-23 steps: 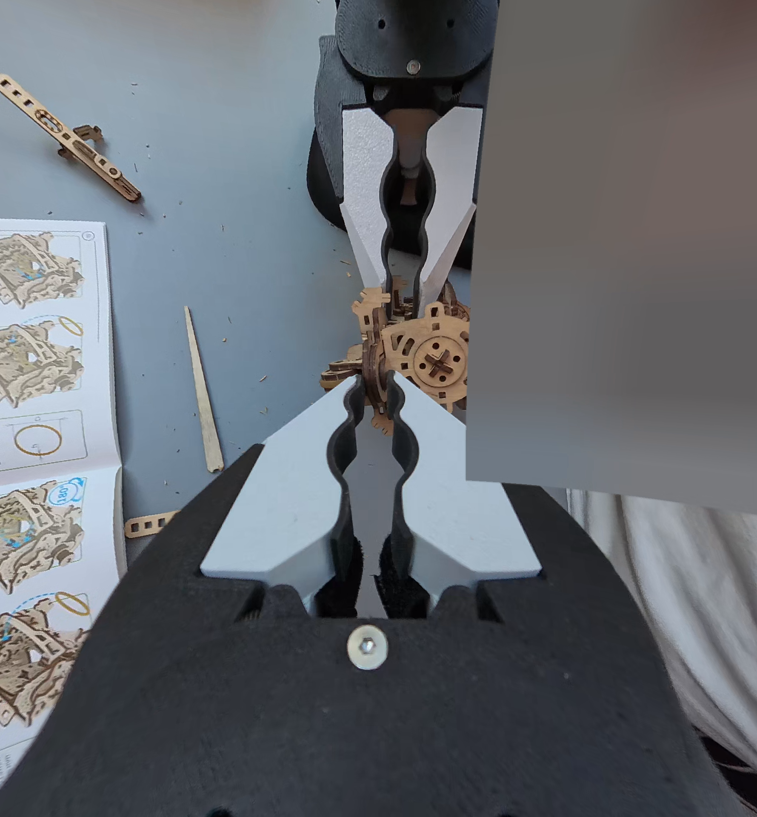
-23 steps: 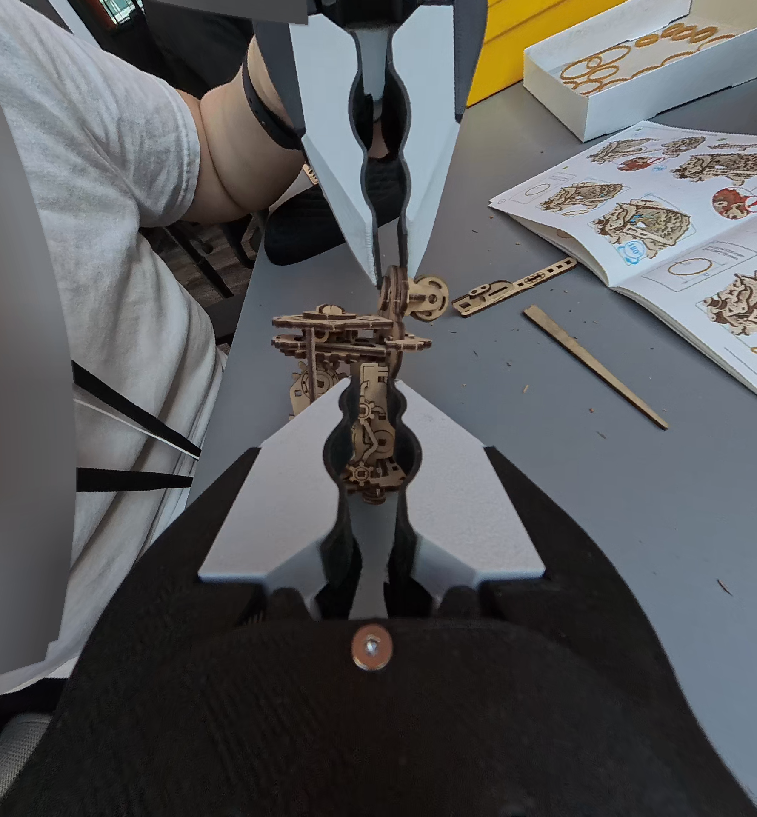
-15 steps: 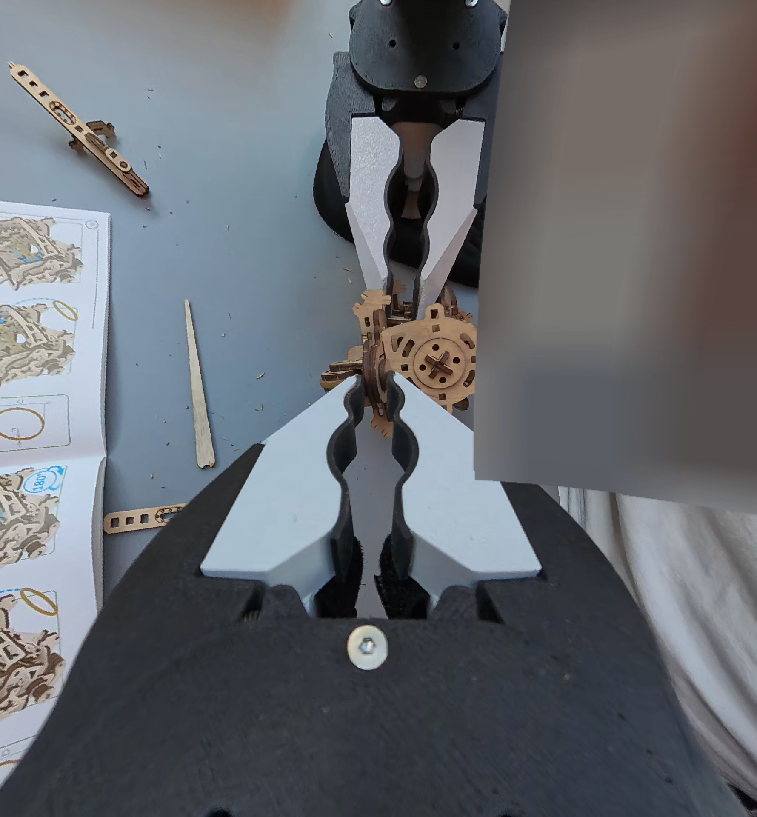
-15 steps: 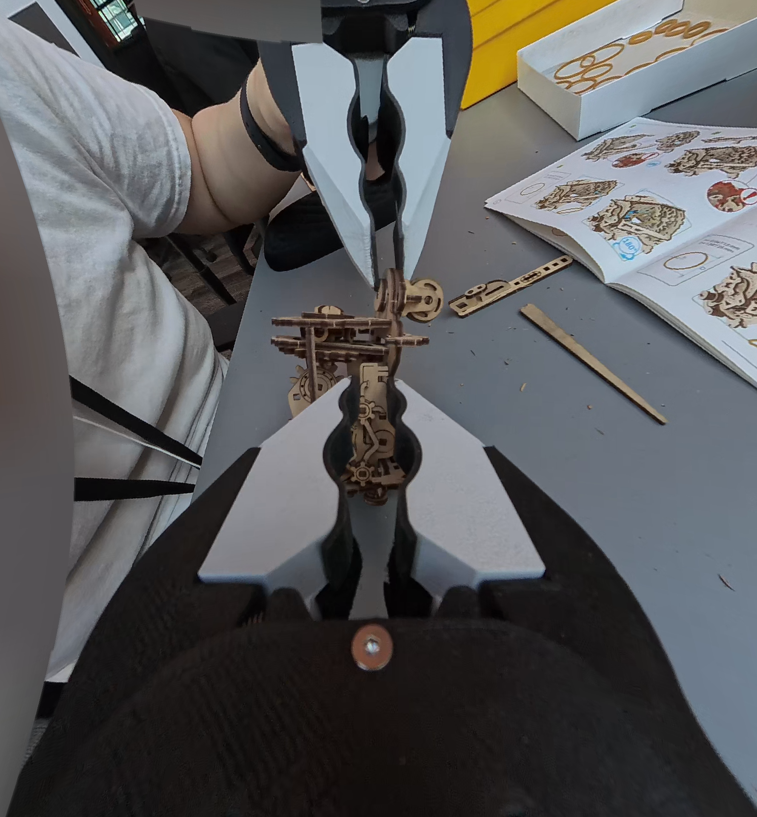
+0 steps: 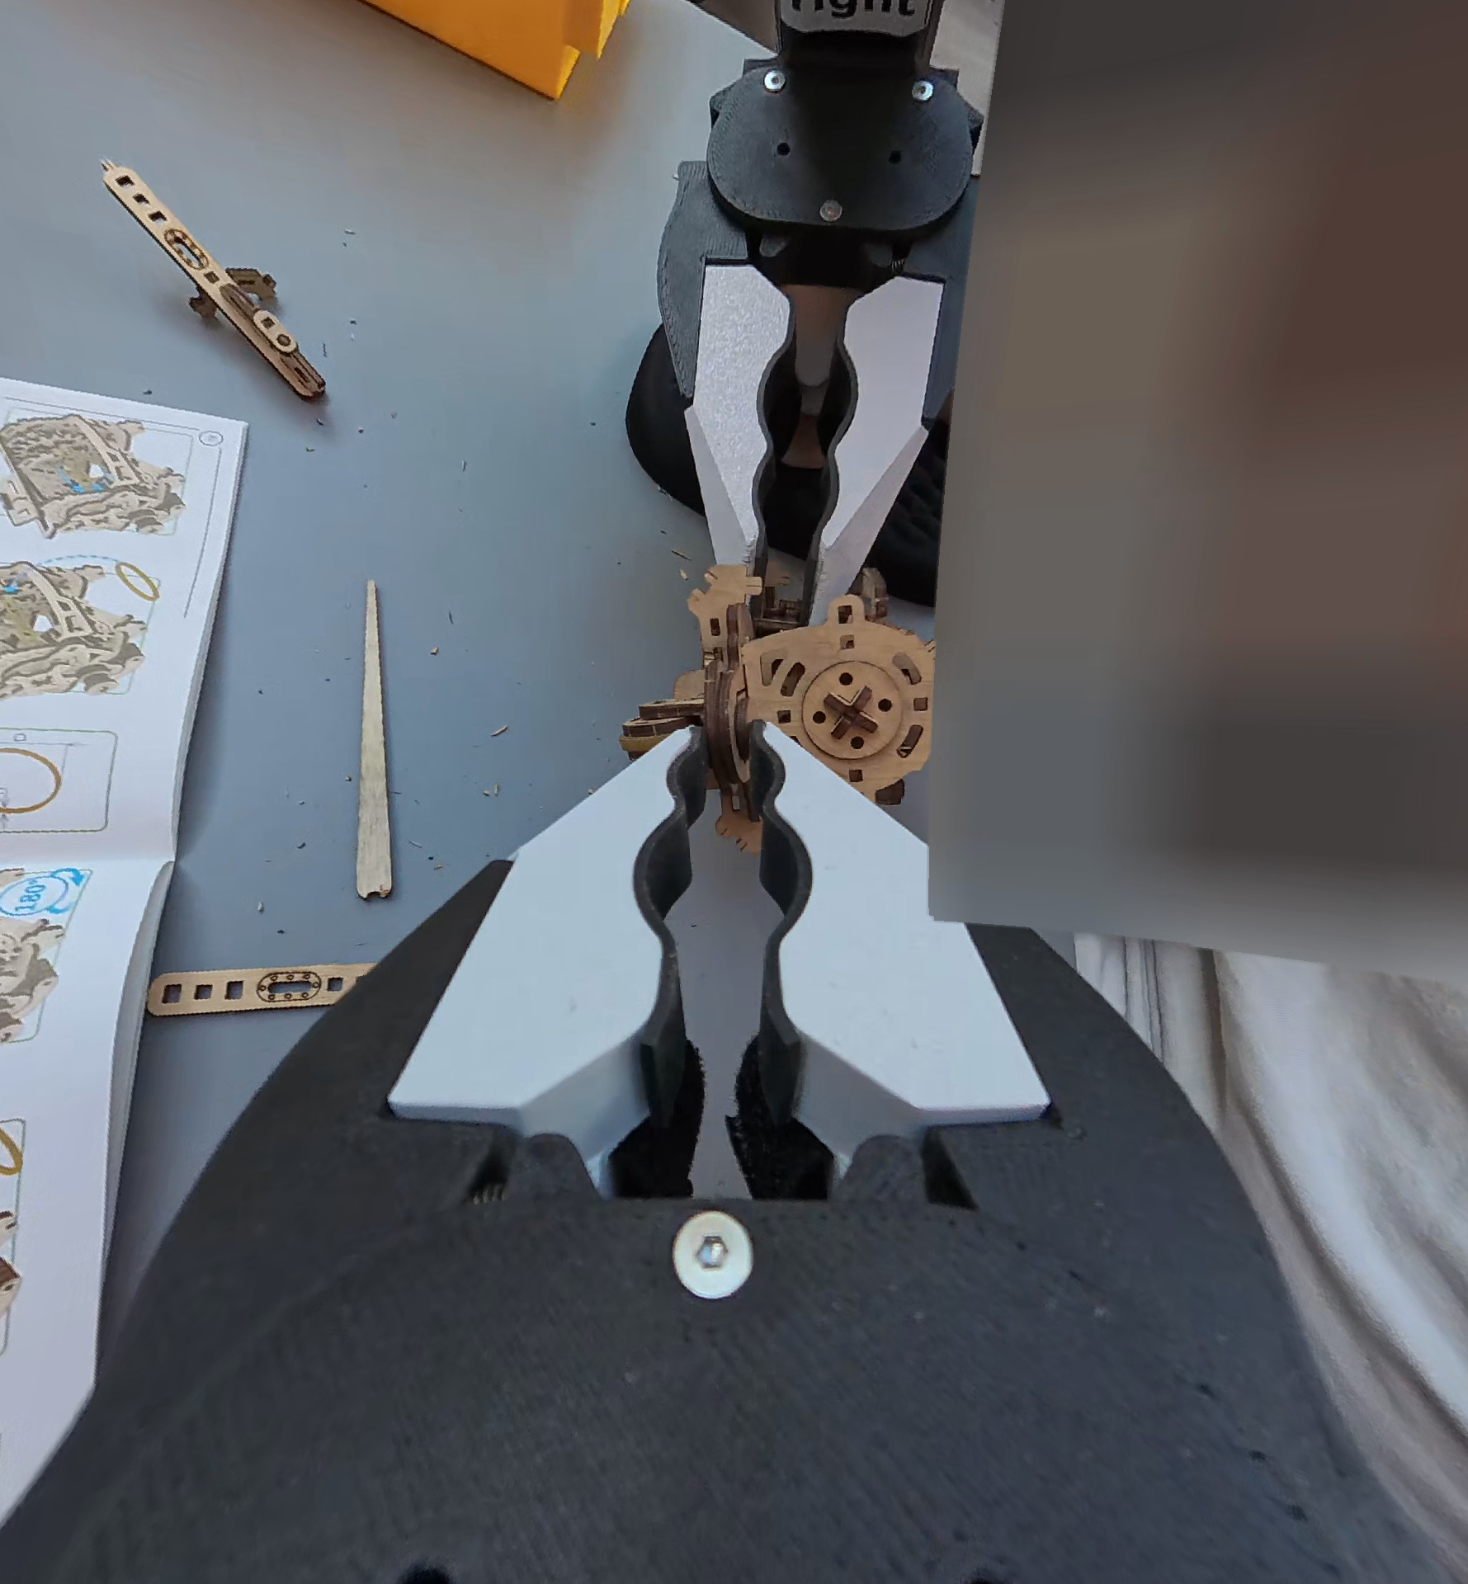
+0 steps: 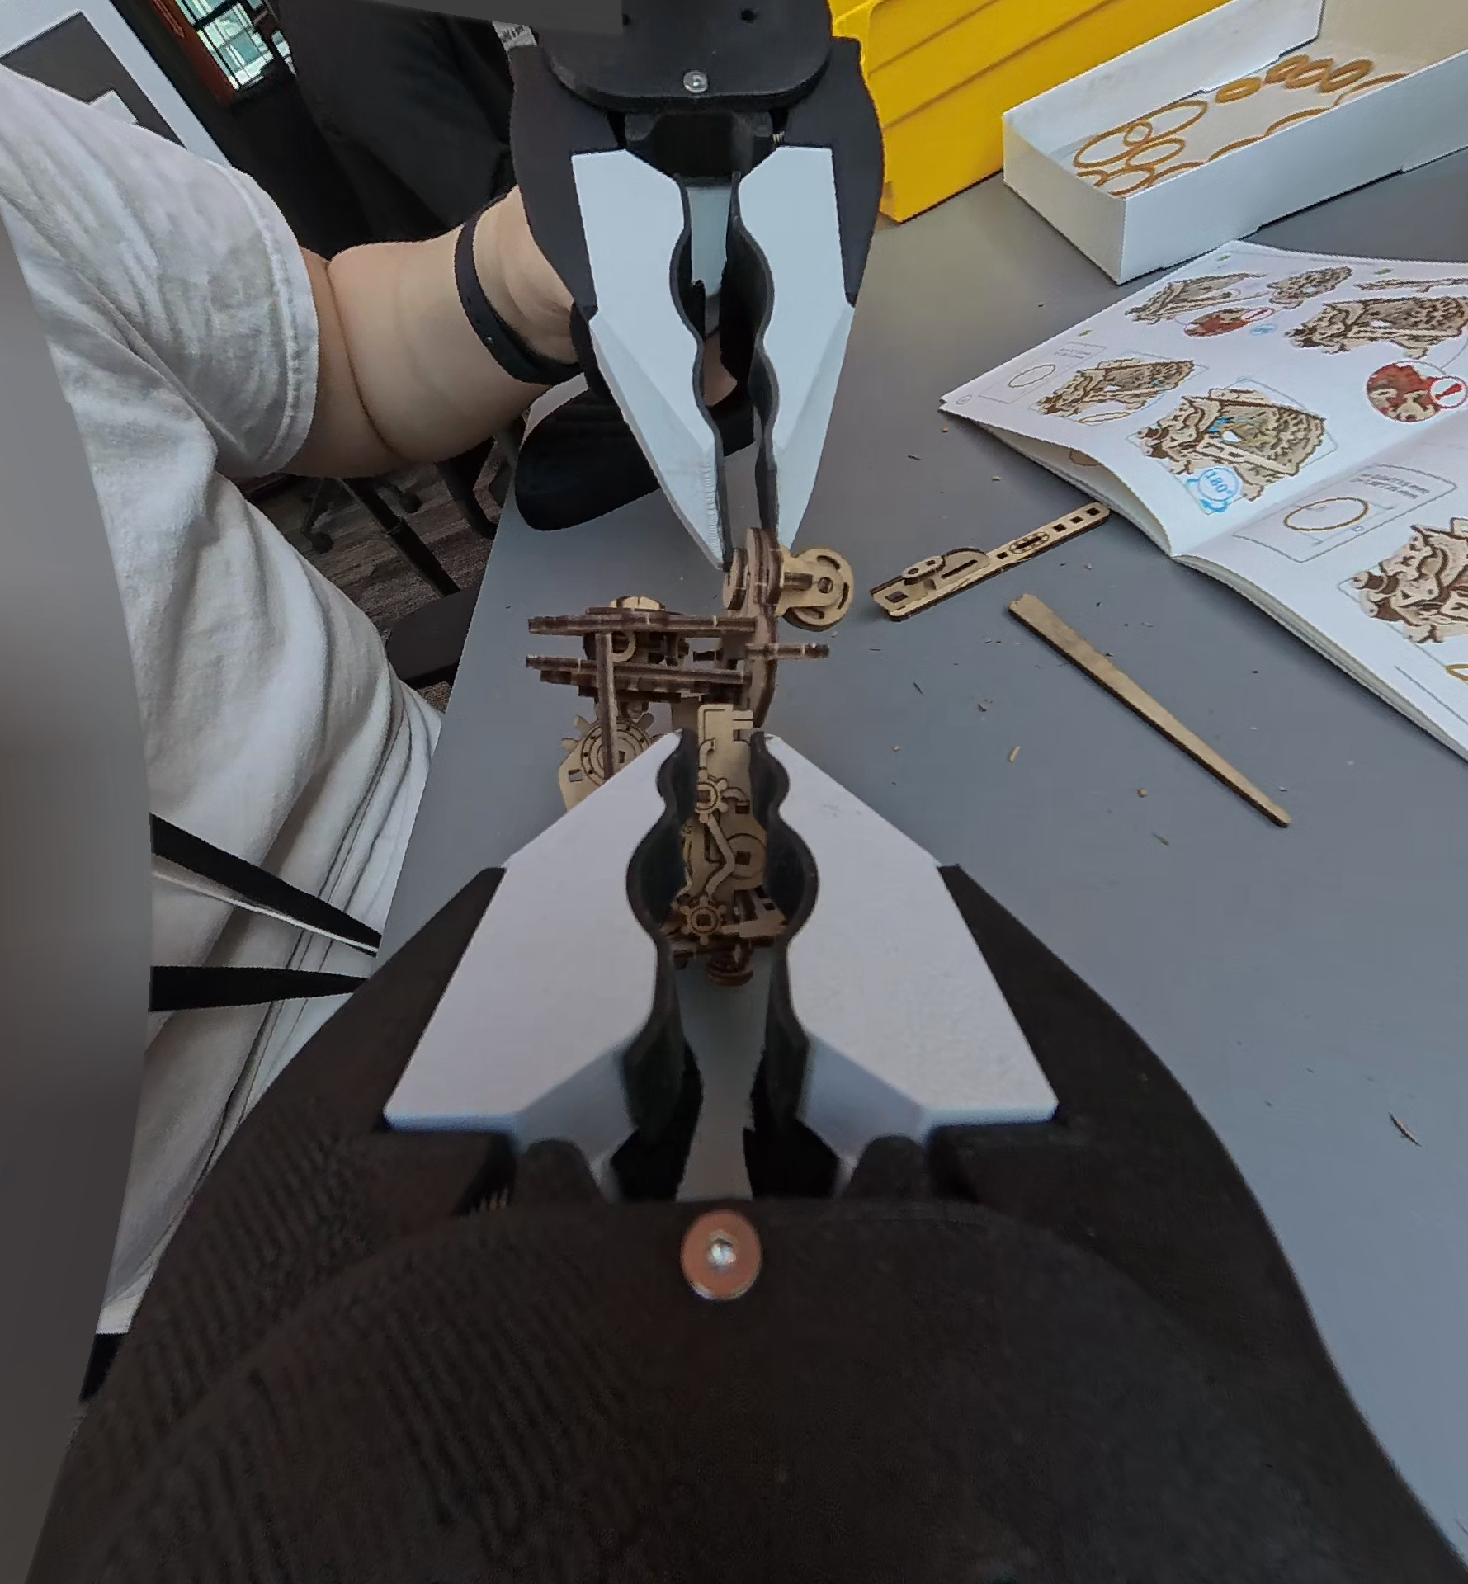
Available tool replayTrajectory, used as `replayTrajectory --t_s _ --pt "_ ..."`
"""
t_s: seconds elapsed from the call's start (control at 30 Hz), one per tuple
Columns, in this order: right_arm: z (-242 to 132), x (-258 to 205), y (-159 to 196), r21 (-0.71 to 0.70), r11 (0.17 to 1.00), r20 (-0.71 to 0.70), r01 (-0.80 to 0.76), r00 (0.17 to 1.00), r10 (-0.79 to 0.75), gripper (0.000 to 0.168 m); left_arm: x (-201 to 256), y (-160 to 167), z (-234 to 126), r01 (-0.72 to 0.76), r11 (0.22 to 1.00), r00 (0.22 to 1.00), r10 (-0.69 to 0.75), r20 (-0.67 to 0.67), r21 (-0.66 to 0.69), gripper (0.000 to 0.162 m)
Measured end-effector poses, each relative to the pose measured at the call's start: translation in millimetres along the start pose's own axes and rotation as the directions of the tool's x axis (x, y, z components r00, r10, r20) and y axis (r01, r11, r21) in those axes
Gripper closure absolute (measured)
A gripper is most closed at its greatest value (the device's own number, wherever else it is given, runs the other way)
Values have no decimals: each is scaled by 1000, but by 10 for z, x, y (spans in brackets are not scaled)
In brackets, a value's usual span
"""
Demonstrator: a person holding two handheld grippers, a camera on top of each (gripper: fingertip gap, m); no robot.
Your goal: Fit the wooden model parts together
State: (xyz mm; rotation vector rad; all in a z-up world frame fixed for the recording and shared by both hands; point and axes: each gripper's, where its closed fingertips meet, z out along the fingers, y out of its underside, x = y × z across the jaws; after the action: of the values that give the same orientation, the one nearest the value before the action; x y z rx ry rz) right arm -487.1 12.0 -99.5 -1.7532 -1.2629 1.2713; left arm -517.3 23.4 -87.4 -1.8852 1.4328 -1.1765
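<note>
A small wooden model (image 5: 842, 711) of laser-cut gears and plates is held in the air above the grey table (image 5: 473, 386), with one gripper on each end. My left gripper (image 5: 730, 746) is shut on a dark curved plate at the model's near edge. In the right wrist view it (image 6: 747, 549) comes down from the top onto a disc part. My right gripper (image 6: 726, 754) is shut on the model (image 6: 653, 660), with a geared section lying between its fingers. In the left wrist view it (image 5: 786, 574) faces me from the far side.
An open instruction booklet (image 5: 70, 686) lies at the left; it also shows in the right wrist view (image 6: 1313, 446). A tapered wooden stick (image 5: 373, 746), a holed wooden strip (image 5: 216, 283) and a flat strip (image 5: 259, 987) lie loose. Yellow bins (image 6: 953, 103) and a white box (image 6: 1227, 197) stand behind. A person's arm (image 6: 404, 343) is close. The left gripper's tips are roughly 5 cm from the right gripper's. The tapered wooden stick (image 5: 373, 746) is about equally far from each gripper, around 11 cm. It turns up in the right wrist view (image 6: 1109, 670) as well.
Both grippers keep their hold on the model. The pair has shifted a little over the table, so the booklet and loose parts slide in frame and the yellow bin comes into the left view.
</note>
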Motion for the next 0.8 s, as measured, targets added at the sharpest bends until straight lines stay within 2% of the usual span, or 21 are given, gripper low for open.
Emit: replayTrajectory --t_s 0.23,0.47,0.8 --pt "4 -8 3 -4 1000 -14 26 1000 -26 158 0 -9 4 69 998 997 -69 27 -2 155" --pt "-6 -1 -7 5 1000 -3 4 1000 -4 158 14 4 6 0 1000 999 0 32 5 155" --pt "-13 -27 -14 11 1000 28 -3 1000 3 158 14 14 9 40 999 999 -40 6 18 154"
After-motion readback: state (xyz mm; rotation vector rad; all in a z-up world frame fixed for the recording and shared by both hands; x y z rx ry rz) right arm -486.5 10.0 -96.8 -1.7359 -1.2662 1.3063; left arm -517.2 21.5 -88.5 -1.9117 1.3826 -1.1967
